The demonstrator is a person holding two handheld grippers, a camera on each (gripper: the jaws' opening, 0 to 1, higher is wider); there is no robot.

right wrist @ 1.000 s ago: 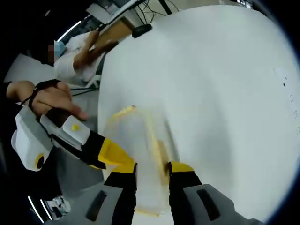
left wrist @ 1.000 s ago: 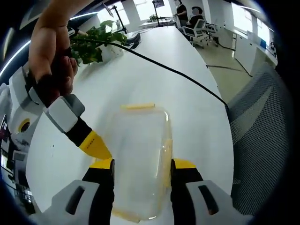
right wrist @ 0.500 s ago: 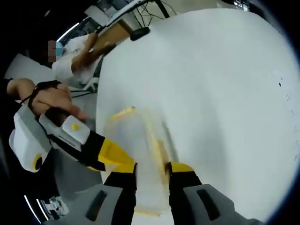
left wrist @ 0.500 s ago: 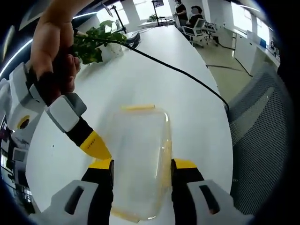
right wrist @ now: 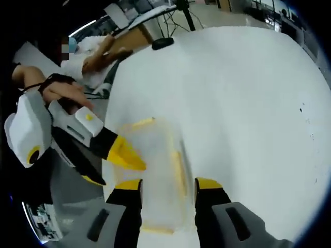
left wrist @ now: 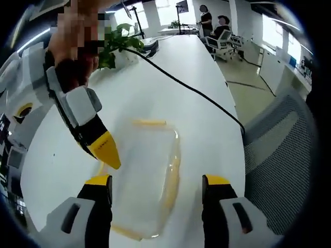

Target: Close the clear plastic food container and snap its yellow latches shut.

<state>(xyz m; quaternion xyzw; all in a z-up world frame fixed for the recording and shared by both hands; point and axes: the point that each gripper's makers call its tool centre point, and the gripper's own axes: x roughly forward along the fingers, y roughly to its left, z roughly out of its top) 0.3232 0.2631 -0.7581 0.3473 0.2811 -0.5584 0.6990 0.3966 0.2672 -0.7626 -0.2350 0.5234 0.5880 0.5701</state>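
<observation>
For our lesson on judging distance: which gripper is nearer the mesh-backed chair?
Left. The left gripper straddles the container at the table edge beside the mesh chair; the right gripper reaches in from the container's opposite side, away from the chair.

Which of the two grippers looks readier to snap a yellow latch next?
Probably the right gripper: its open jaws straddle the box with a side latch between them. The left gripper is open much wider around the box.

A black cable [left wrist: 191, 89] and a potted plant [left wrist: 118, 44] cross the white table [left wrist: 207, 134] beyond the container [left wrist: 145, 175]
</observation>
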